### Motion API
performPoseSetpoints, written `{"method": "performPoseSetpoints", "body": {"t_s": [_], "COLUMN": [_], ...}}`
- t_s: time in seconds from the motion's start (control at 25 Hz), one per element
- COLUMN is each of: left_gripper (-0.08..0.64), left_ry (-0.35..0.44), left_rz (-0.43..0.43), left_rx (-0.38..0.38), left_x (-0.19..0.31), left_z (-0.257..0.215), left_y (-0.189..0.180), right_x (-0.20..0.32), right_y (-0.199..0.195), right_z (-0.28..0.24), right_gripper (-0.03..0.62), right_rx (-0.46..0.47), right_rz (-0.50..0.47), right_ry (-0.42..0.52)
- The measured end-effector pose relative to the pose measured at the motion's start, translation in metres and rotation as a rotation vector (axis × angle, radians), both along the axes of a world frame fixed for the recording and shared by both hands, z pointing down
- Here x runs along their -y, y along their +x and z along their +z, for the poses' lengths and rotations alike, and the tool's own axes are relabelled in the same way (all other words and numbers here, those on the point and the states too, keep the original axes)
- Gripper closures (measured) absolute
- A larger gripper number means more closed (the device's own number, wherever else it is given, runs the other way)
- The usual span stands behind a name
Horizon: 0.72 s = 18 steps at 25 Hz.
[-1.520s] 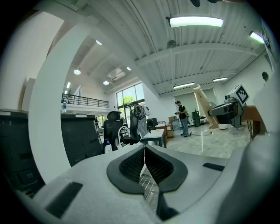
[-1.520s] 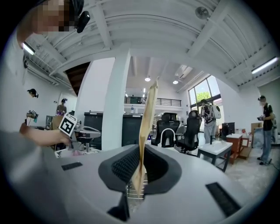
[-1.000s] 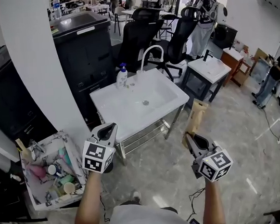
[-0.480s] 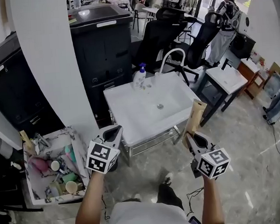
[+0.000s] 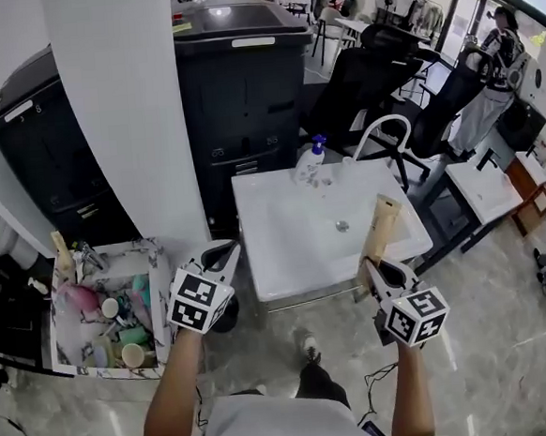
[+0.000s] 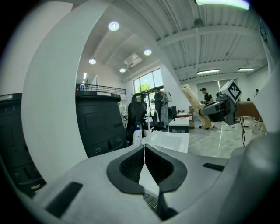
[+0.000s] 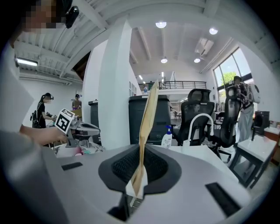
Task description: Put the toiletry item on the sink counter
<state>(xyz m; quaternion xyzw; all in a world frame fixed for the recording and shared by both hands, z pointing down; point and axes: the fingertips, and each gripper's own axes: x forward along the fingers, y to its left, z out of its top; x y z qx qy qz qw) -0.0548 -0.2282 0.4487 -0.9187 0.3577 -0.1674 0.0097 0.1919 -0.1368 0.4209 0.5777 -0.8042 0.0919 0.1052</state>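
Tan flat tube (image 5: 380,229) stood nearly upright, lower end clamped in the right gripper (image 5: 373,271); left gripper (image 5: 220,255) was closed, empty.

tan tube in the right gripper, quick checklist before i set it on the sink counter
1. Right gripper shut on flat tan tube: ok.
2. Left gripper shut, empty, left of the sink: ok.
3. White sink counter has bare rim in front: ok.
4. White pump bottle with blue top stands at the back, away from the tube: ok.
5. Tube already over the counter: cannot tell.
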Motion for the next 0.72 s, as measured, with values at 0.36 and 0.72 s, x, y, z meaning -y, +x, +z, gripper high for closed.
{"method": "performPoseSetpoints", "body": {"t_s": [0.36,0.72], "left_gripper": [0.55,0.55], "left_ry": [-0.065,-0.133], "left_rz": [-0.166,-0.306], "left_rx": [0.007,0.015], "left_x": [0.046,0.085], "left_z": [0.028,0.059], "left_y": [0.011,0.018], "right_x": [0.103,0.186], "right_y": [0.017,0.011], "right_z": [0.062,0.138], "right_gripper": [0.566,0.563], "right_rx": [0.119,0.313], "right_rz": [-0.148,-0.298], "right_ry": [-0.171,-0.417]}}
